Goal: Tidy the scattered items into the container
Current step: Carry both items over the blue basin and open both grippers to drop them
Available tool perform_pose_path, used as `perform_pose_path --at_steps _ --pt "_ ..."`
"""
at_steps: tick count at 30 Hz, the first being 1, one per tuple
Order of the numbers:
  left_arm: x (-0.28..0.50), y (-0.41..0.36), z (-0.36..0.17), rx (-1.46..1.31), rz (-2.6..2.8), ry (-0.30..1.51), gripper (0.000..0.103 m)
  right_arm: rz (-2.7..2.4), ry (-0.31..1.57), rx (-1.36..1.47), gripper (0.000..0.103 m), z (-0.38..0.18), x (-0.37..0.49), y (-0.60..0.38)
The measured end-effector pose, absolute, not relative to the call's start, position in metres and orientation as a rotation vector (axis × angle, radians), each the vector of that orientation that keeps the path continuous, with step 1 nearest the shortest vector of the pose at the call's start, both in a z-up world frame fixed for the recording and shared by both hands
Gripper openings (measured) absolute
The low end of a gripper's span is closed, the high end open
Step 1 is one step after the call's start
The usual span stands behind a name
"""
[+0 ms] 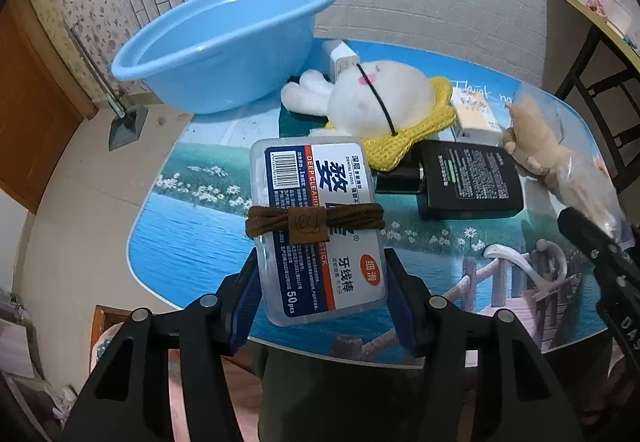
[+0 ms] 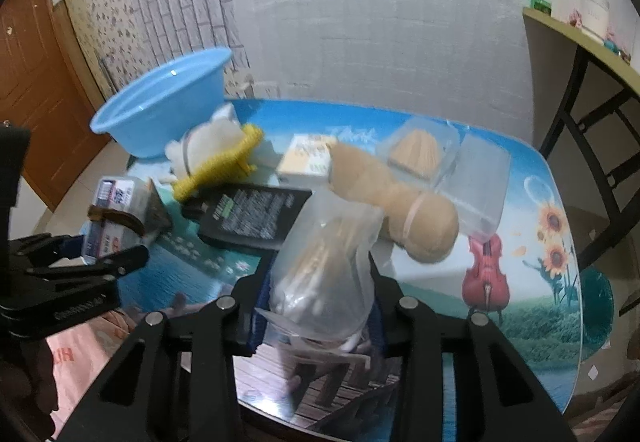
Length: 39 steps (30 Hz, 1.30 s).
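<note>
My left gripper (image 1: pixel 320 302) is shut on a clear dental floss box (image 1: pixel 318 226) with a brown hair tie around it, held above the table's near edge. My right gripper (image 2: pixel 318 306) is shut on a clear plastic bag holding a tan plush toy (image 2: pixel 396 210), lifted over the table; the bag also shows at the right of the left wrist view (image 1: pixel 560 146). The blue basin (image 1: pixel 224 46) stands at the far left corner, tilted, and looks empty; it also shows in the right wrist view (image 2: pixel 160 102).
On the table (image 1: pixel 192 242) lie a white plush rabbit (image 1: pixel 376 98) with a yellow knitted collar, a white charger (image 1: pixel 340 58), a black pack (image 1: pixel 472 178), a small cream box (image 2: pixel 308 158), a white hook (image 1: pixel 520 262) and clear containers (image 2: pixel 424 150). A dark-legged side table (image 2: pixel 580 82) stands at right.
</note>
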<state>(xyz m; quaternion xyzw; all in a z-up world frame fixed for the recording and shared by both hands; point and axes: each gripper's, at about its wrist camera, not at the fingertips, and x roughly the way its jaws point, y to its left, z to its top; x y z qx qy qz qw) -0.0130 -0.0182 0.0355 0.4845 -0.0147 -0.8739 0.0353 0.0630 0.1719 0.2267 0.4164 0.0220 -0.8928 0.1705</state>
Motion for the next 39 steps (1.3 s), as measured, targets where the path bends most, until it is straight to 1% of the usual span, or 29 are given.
perform_pose_path --at_steps 4,11,19,22,26,31,39 --pt "-0.010 -0.018 0.056 1.457 -2.692 -0.076 0.056 -2.523 0.068 1.116 0.038 0.248 0.064 0.163" --pt "-0.017 -0.035 0.104 1.311 -2.716 -0.135 0.056 -2.471 0.112 0.964 0.038 0.286 0.055 0.125" --pt "-0.061 -0.080 0.135 1.219 -2.661 -0.157 0.056 -2.382 0.149 0.815 0.038 0.322 0.006 0.051" --pt "-0.081 -0.096 0.145 1.185 -2.645 -0.162 0.056 -2.353 0.166 0.805 0.038 0.326 -0.016 0.027" --pt "-0.111 -0.118 0.137 1.213 -2.609 -0.141 0.056 -2.314 0.205 0.821 0.038 0.315 -0.044 -0.005" --pt "-0.138 -0.131 0.110 1.275 -2.578 -0.136 0.056 -2.275 0.227 0.880 0.038 0.295 -0.068 -0.030" --pt "-0.160 -0.141 0.080 1.340 -2.555 -0.126 0.057 -2.242 0.290 0.927 0.039 0.275 -0.093 -0.053"
